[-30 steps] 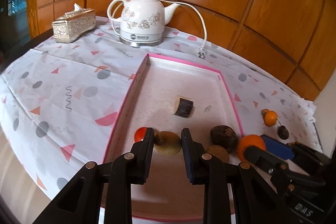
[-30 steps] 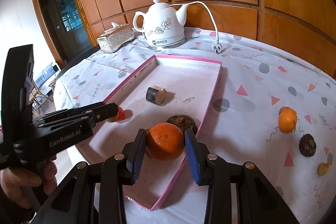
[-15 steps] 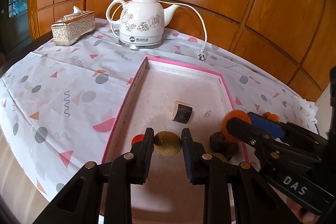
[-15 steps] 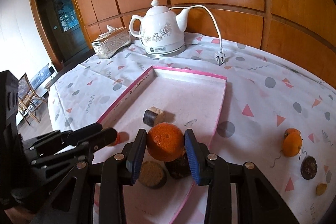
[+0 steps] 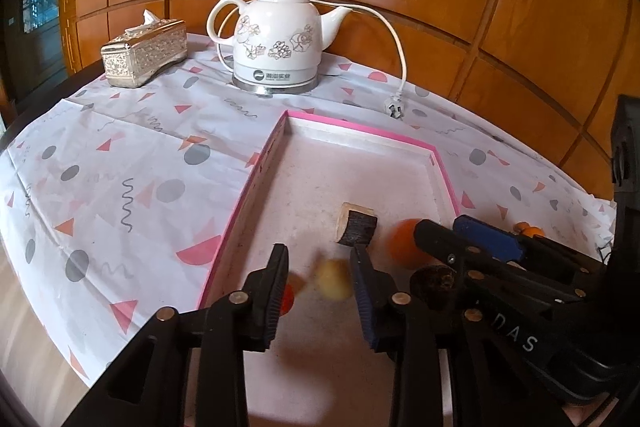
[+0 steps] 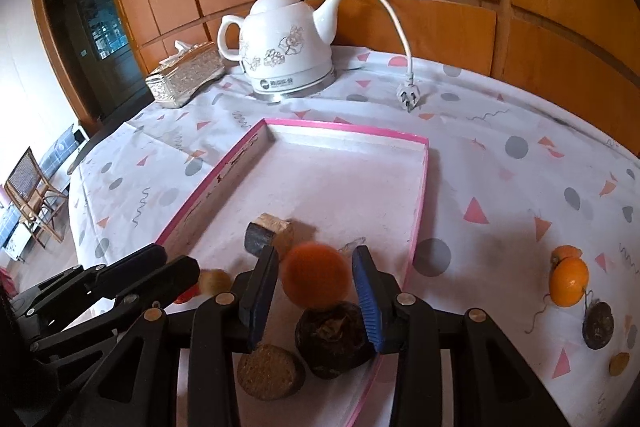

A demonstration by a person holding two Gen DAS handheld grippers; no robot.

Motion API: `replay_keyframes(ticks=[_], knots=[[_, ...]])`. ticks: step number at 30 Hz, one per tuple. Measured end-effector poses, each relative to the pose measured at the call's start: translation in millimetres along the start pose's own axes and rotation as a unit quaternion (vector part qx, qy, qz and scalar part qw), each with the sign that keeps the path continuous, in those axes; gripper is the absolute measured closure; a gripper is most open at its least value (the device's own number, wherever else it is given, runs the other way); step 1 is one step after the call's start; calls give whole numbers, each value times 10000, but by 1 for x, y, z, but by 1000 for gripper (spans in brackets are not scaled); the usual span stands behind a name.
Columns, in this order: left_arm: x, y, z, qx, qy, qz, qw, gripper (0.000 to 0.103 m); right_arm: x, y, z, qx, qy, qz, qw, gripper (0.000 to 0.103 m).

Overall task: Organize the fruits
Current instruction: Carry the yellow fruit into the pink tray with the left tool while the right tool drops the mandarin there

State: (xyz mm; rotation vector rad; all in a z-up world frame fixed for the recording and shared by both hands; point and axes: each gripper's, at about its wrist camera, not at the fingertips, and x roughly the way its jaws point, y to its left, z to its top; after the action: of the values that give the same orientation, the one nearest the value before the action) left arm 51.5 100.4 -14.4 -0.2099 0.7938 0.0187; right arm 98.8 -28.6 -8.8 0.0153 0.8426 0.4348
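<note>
The left hand-held gripper [image 5: 320, 283] had just been opening; the blurred yellow fruit [image 5: 333, 278] lay free between its jaws, over the pink tray [image 5: 362, 129]. The right hand-held gripper [image 6: 316, 281] stood slightly apart around the orange [image 6: 316, 281].

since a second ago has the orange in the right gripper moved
Yes. The orange, blurred between the right gripper jaws, has gone from the pink tray rim inward, toward the wood block.
</note>
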Motion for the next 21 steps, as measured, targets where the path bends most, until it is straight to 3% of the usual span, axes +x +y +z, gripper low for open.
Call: replay_keyframes(ticks=[5,9,21], knots=[[0,1,-1,-14,8,59,10000,66,-4,0,-2,-43,-46,17,10000,64],[-1,2,-3,-67,16,99,9999,57,-7,-2,-7,24,-30,19,10000,64],[-17,-8,-9,4,-117,62,9999,51,-31,-9,-19,169,-217,-105,9996,61]])
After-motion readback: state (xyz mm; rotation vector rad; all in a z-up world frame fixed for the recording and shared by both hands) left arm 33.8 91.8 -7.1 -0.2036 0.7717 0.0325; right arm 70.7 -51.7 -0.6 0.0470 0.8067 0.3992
